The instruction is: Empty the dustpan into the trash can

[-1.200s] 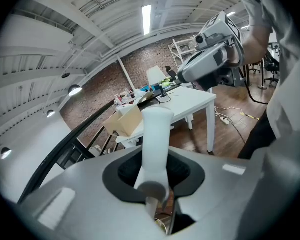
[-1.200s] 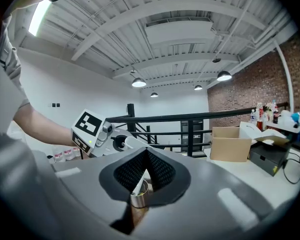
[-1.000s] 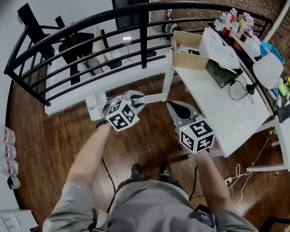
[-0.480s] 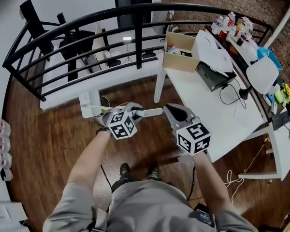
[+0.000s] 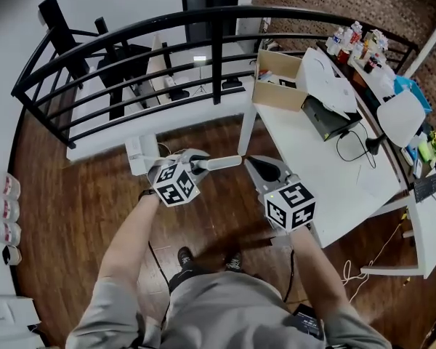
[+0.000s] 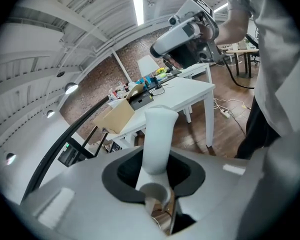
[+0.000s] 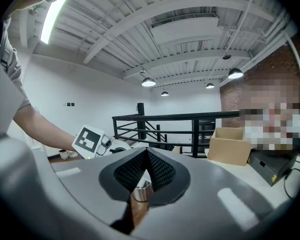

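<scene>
My left gripper (image 5: 192,169) is shut on the white dustpan handle (image 5: 219,163), which sticks out to the right at about waist height. In the left gripper view the handle (image 6: 157,134) rises from between the dark pads (image 6: 121,176) to a rounded end. A white boxy part (image 5: 138,155) shows just left of that gripper; whether it is the pan I cannot tell. My right gripper (image 5: 261,167) hangs close to the handle's tip without touching it. Its meshed pads (image 7: 160,171) meet with nothing between them. No trash can shows in any view.
A white table (image 5: 327,173) stands to my right, its leg (image 5: 247,129) just beyond the handle's tip. On it are a cardboard box (image 5: 280,78) and cables. A black railing (image 5: 131,42) curves across ahead. Bottles (image 5: 0,209) line the floor at the left.
The left gripper and the handle have come a little toward me and lower. The right gripper shifted slightly earlier on and now holds still. Both grips are unchanged.
</scene>
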Demonstrator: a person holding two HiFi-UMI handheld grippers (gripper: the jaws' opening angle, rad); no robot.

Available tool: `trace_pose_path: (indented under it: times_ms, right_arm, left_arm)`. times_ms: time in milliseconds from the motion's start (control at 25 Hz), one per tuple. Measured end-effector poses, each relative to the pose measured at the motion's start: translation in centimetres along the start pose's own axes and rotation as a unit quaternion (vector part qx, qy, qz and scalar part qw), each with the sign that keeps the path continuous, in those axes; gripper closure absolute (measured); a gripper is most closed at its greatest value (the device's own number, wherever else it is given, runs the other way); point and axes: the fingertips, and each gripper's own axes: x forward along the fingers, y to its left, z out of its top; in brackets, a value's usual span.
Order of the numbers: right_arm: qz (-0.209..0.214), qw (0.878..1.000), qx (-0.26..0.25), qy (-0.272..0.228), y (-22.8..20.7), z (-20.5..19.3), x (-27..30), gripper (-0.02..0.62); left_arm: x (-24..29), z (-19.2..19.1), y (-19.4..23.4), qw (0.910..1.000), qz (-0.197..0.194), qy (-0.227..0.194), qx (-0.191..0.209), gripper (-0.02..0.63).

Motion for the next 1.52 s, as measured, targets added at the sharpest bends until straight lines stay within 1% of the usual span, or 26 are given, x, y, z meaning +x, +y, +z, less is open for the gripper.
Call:
trace_pose_path:
  times_ms: [200, 360, 560, 680, 760, 880, 1040, 1200, 1280, 1520]
  right_arm:
    - [0.007, 1.000, -0.003, -0.010, 2.3, 1.4, 3.3, 0.597]
    - [0.007, 1.000, -0.003, -0.021, 4.6, 3.3, 6.6, 0.597]
    - [0.008, 0.999, -0.005, -0.031, 7.8, 4.7, 10.6, 0.597]
    - [0.009, 0.999, -0.003, -0.032, 9.7, 5.2, 13.0, 0.597]
    - [0.012, 0.999, -0.003, -0.031, 10.9, 5.5, 14.7, 0.597]
    - [0.020, 0.999, -0.013, -0.022, 12.4, 6.0, 16.8, 0.597]
    - [0.037, 0.999, -0.026, -0.018, 13.2, 7.2, 19.3, 0.597]
    - [0.062, 0.997, -0.044, -0.019, 13.9, 8.5, 21.1, 0.597]
    - [0.076, 0.996, -0.051, -0.019, 14.1, 9.0, 21.8, 0.597]
    - [0.119, 0.991, -0.063, -0.023, 15.6, 9.8, 23.4, 0.597]
  left_arm:
    - [-3.9, -1.3, 4.7, 0.9986, 0.041, -0.022, -0.025, 0.529]
    - [-8.1, -3.1, 8.8, 0.9950, 0.071, -0.047, -0.052, 0.532]
    - [-13.4, -6.2, 14.4, 0.9880, 0.108, -0.076, -0.080, 0.537]
    - [-16.8, -8.4, 17.9, 0.9802, 0.141, -0.094, -0.102, 0.538]
    - [-19.2, -10.0, 20.5, 0.9715, 0.174, -0.104, -0.123, 0.540]
    - [-22.0, -11.9, 23.2, 0.9528, 0.222, -0.124, -0.166, 0.540]
    - [-24.2, -12.9, 25.2, 0.9314, 0.259, -0.154, -0.205, 0.540]
    - [-27.1, -13.4, 26.5, 0.9084, 0.298, -0.173, -0.237, 0.540]
    - [-28.7, -13.7, 26.9, 0.8983, 0.315, -0.175, -0.252, 0.541]
    - [-32.9, -15.7, 25.2, 0.8758, 0.356, -0.149, -0.290, 0.540]
